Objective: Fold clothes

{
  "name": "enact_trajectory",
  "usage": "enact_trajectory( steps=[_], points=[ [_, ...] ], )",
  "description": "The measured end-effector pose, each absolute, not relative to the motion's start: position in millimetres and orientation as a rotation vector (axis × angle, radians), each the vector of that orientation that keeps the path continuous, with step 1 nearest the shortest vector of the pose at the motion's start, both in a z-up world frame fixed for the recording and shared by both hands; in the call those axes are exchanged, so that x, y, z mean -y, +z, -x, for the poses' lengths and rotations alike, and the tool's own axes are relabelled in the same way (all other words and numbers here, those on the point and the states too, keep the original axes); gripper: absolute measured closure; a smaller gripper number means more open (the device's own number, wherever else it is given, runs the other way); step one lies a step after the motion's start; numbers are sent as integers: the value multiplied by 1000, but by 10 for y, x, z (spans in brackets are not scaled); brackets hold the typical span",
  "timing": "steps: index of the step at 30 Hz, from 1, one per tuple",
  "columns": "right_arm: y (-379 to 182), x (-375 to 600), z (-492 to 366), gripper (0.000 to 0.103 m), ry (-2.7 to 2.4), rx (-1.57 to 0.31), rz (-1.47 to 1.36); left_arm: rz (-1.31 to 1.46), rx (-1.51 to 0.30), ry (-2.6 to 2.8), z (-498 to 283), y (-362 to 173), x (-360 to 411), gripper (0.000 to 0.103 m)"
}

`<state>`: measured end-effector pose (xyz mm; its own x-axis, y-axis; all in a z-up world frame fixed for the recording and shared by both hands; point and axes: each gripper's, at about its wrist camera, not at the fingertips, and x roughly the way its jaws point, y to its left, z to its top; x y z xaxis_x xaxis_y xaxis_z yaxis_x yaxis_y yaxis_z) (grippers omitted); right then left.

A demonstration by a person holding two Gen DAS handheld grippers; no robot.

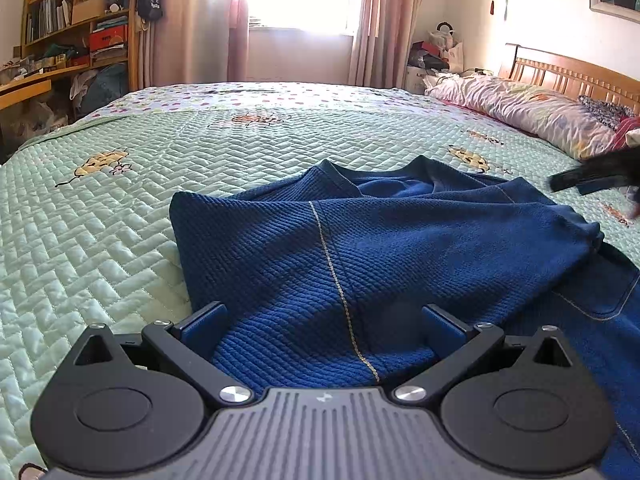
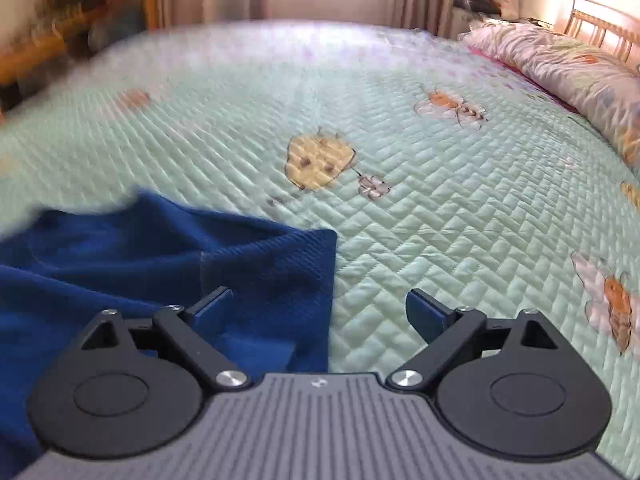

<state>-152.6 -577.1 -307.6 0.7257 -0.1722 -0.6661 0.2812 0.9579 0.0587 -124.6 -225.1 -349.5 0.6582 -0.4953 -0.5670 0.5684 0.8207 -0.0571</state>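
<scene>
Sweater [image 1: 360, 240] lies on bed [image 1: 120, 200], running ahead of left gripper [image 1: 320, 320], fingers spread astride its near edge (nothing pinched). Right gripper [image 2: 320, 312] also spread, straddling sweater's right edge.

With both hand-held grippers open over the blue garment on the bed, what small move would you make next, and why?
Probably ease the left hand-held gripper down and close it on the blue garment. Its jaws stand open with a raised fold of the ribbed fabric between them, nothing gripped. The right hand-held gripper is also open, straddling the garment's straight edge over the green quilt, so it could pinch next.
</scene>
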Motion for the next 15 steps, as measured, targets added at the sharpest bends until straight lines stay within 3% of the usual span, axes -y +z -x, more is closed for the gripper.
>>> enact_trajectory(
  steps=[5, 6, 10, 15],
  points=[
    [-3350, 5474, 1840, 9, -127, -745, -29, -188, -613, -583, 1258, -3490, 2339, 0],
    [-3422, 5518, 1836, 4, -151, -761, -12, -206, -616, -577, 1262, -3483, 2365, 0],
    [-3199, 5736, 2087, 4, -286, -671, -296, -286, -645, -495, 1345, -3326, 2475, 1],
    [-3038, 4741, 2048, 3, -121, -581, 91, -320, -550, -575, 1818, -2888, 2855, 1]
  ],
)
